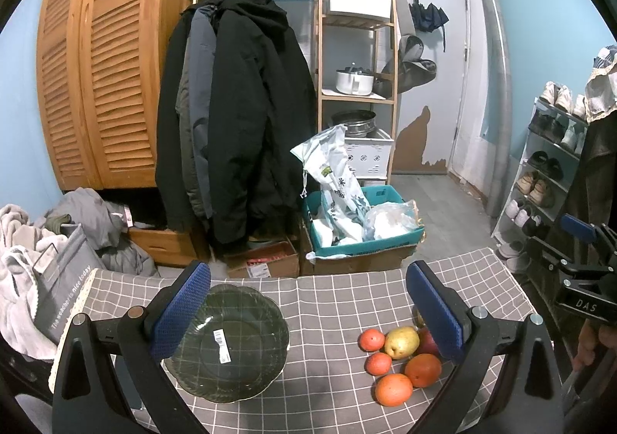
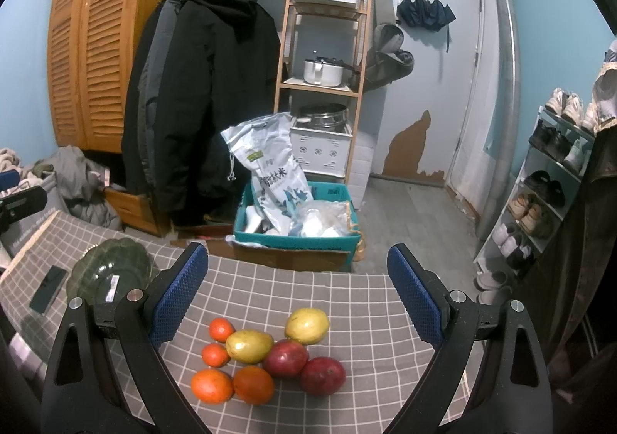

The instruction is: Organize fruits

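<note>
Tongs in both your hands stand wide open with nothing between the blue pads. Your left tongs (image 1: pixel 308 314) hover over the table (image 1: pixel 339 291), whose cover is a grey checked cloth; the left pad overlaps the rim of the dark green glass plate (image 1: pixel 231 345) in the view, though you cannot tell whether it touches. Your right tongs (image 2: pixel 299 299) hang above the fruit pile, clear of it. The fruit sits in a tight cluster to the right of the plate, apart from it: two small tangerines (image 2: pixel 221 330), two larger oranges (image 2: pixel 212 385), two yellow pears (image 2: pixel 249 346) and two red apples (image 2: pixel 323 376), most of them touching. A black phone (image 2: pixel 48 289) lies just left of the plate.
</note>
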A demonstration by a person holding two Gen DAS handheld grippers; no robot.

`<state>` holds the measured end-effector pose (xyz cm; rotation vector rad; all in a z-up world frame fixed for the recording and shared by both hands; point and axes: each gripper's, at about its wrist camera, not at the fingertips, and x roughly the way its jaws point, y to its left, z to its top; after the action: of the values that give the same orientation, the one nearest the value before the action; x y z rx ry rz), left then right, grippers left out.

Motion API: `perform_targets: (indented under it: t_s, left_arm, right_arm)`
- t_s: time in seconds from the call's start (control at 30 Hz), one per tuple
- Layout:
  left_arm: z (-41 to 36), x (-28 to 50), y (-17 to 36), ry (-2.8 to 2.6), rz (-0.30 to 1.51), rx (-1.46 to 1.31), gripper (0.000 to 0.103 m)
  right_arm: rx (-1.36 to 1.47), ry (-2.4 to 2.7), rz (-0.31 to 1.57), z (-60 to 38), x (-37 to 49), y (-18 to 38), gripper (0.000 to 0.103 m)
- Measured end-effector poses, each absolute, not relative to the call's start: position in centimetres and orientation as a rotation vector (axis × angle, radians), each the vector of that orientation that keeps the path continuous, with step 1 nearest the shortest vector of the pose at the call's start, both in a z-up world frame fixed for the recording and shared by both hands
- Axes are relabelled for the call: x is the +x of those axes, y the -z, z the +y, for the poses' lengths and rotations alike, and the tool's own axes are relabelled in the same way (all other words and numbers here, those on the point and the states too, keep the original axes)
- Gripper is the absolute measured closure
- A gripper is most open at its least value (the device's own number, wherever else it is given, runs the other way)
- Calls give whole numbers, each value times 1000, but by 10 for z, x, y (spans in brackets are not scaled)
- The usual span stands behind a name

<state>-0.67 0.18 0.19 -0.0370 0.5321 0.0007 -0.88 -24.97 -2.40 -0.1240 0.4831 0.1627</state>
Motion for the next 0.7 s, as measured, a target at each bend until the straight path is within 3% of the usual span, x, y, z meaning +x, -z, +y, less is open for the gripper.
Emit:
perform_targets:
  t_s: [0.7]
  left_arm:
    - [1, -8, 0, 0, 532, -35, 1]
  right_arm:
    - [-127, -161, 482, -249, -9, 23, 10]
